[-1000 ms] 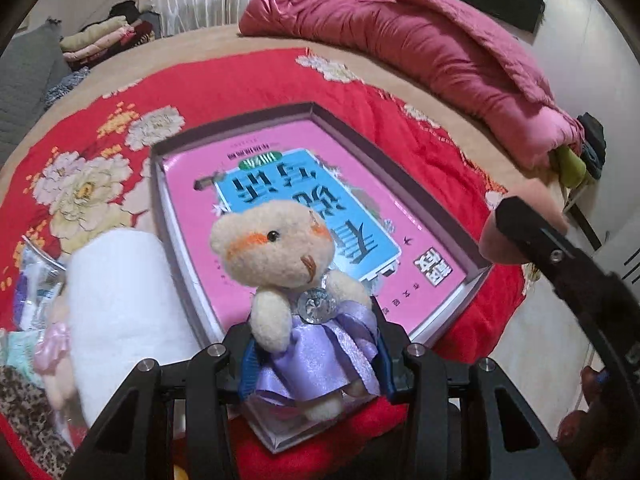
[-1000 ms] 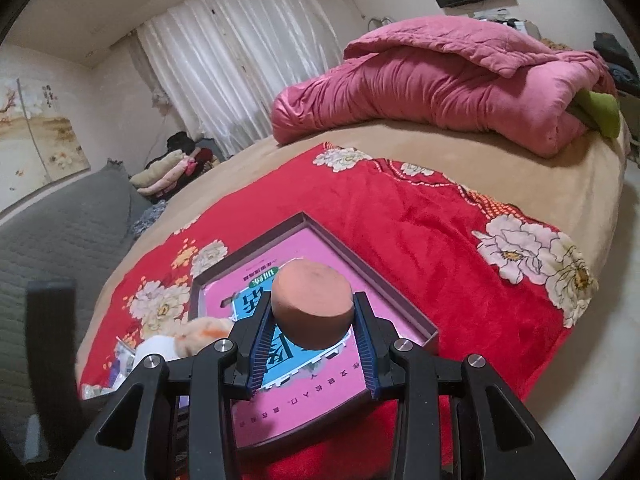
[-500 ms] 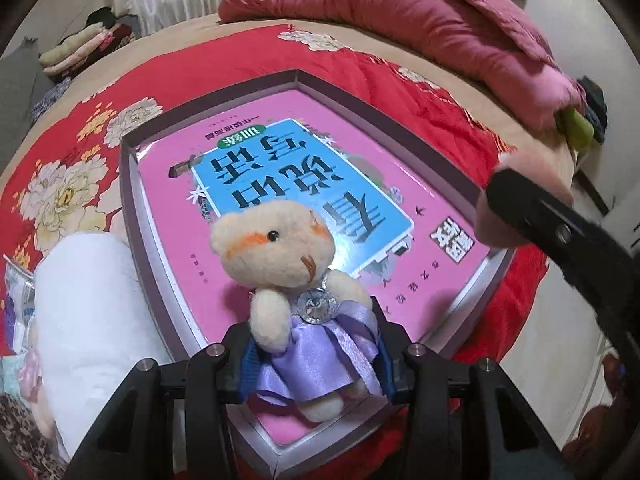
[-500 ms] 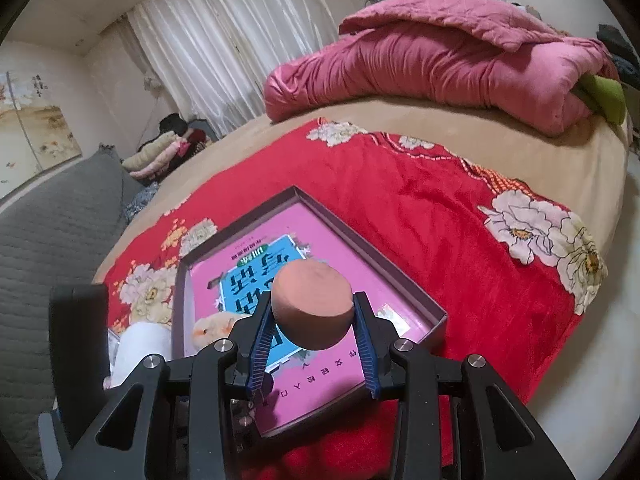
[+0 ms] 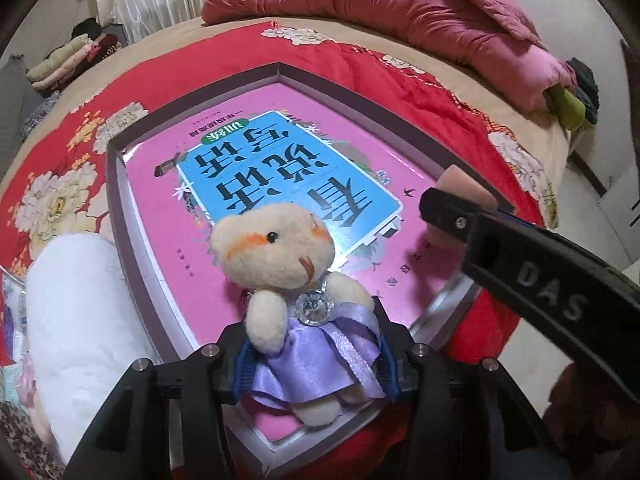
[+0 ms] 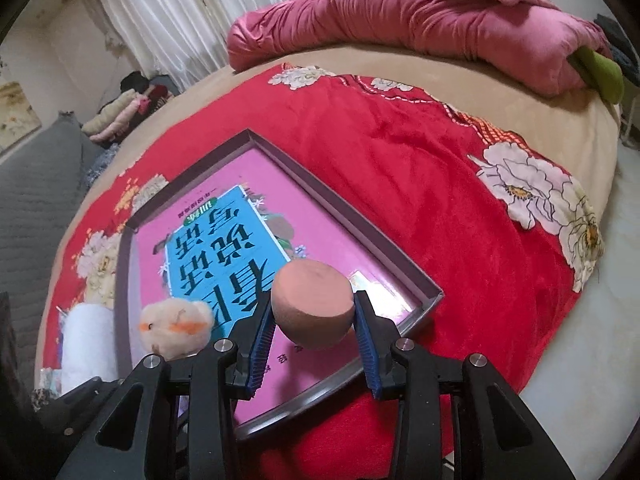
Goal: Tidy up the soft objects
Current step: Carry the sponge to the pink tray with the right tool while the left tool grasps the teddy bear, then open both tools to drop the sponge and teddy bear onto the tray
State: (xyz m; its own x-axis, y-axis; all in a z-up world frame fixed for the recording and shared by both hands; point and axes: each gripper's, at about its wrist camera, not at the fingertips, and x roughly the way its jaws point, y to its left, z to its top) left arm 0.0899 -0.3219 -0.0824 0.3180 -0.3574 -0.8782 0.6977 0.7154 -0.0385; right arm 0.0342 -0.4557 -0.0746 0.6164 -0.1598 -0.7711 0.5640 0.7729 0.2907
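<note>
My left gripper (image 5: 316,364) is shut on a small cream teddy bear (image 5: 296,292) in a purple satin dress, held over the near corner of a shallow grey box (image 5: 116,200) lined with a pink and blue book. The bear's head also shows in the right wrist view (image 6: 176,326). My right gripper (image 6: 314,332) is shut on a round peach sponge ball (image 6: 314,304), held over the box's near right part (image 6: 400,256). The right gripper reaches in from the right in the left wrist view (image 5: 452,212).
The box lies on a red floral blanket (image 6: 420,168) on a bed. A white fluffy roll (image 5: 76,308) and other soft items lie left of the box. A rolled pink quilt (image 6: 420,20) lies at the back. The bed's edge runs close on the right.
Both grippers have moved forward and down over the box with their loads. The right gripper has come closer to the left one.
</note>
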